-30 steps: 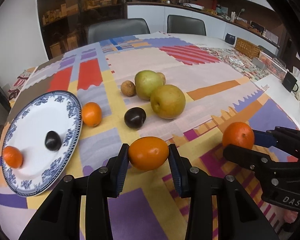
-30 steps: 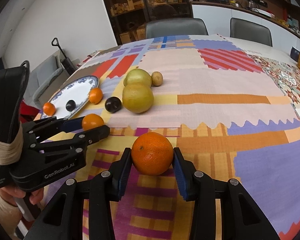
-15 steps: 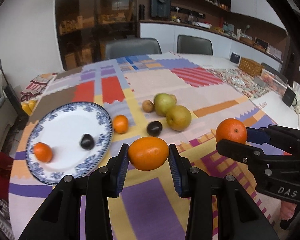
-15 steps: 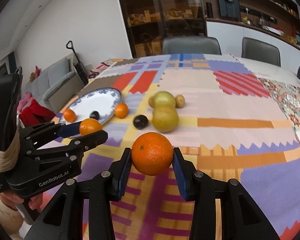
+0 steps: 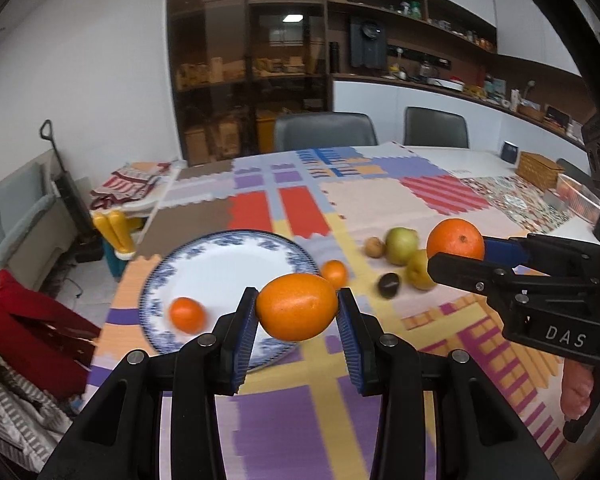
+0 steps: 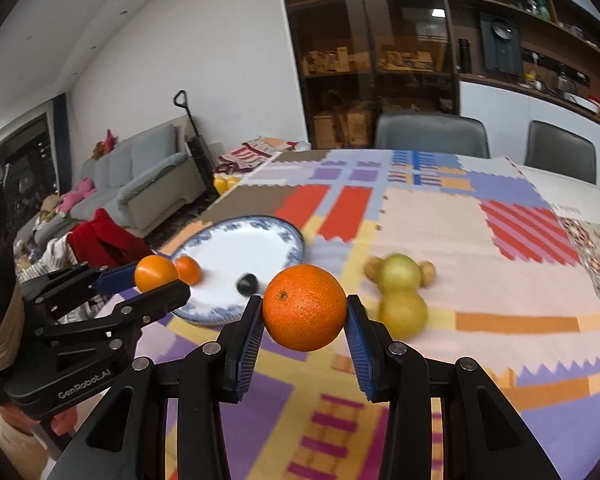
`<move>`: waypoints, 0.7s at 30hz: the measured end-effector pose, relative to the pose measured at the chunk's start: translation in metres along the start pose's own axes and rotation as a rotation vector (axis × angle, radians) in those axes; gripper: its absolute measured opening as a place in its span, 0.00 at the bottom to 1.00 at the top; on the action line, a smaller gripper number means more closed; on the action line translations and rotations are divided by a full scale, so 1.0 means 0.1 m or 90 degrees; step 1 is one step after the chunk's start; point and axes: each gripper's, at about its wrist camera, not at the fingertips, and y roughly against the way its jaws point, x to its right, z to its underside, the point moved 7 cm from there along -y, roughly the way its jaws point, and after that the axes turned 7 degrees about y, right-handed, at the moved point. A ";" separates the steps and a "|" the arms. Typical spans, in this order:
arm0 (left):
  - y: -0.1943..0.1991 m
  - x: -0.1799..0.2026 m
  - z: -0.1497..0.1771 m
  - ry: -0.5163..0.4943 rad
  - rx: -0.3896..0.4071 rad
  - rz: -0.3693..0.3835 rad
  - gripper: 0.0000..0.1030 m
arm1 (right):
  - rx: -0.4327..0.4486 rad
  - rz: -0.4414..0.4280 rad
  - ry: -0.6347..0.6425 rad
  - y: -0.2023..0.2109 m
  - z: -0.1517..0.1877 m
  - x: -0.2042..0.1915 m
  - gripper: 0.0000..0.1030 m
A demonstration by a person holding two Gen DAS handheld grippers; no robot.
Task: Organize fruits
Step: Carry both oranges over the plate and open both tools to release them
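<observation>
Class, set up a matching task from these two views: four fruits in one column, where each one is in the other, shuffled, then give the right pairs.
1 smooth oval orange
2 round dimpled orange
3 dark plum
4 yellow-green pear

A on the blue-rimmed plate
B on the tablecloth
C in the left gripper
D in the right gripper

Pairs: 1-C, 2-D, 3-A, 4-B

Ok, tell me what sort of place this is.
Likely a home's open dining and living area: a dining table with chairs, a grey sofa, and a counter with shelves behind.
</observation>
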 end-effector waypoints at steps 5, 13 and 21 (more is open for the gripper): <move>-0.02 -0.26 -0.02 0.011 0.001 -0.032 0.37 | -0.009 -0.035 0.015 -0.22 -0.14 -0.19 0.40; -0.22 -0.64 -0.08 0.032 -0.013 -0.049 0.37 | -0.037 -0.074 0.029 -0.64 -0.29 -0.43 0.40; -0.54 -0.89 -0.19 0.043 -0.045 -0.041 0.37 | -0.061 -0.082 0.033 -0.98 -0.47 -0.52 0.40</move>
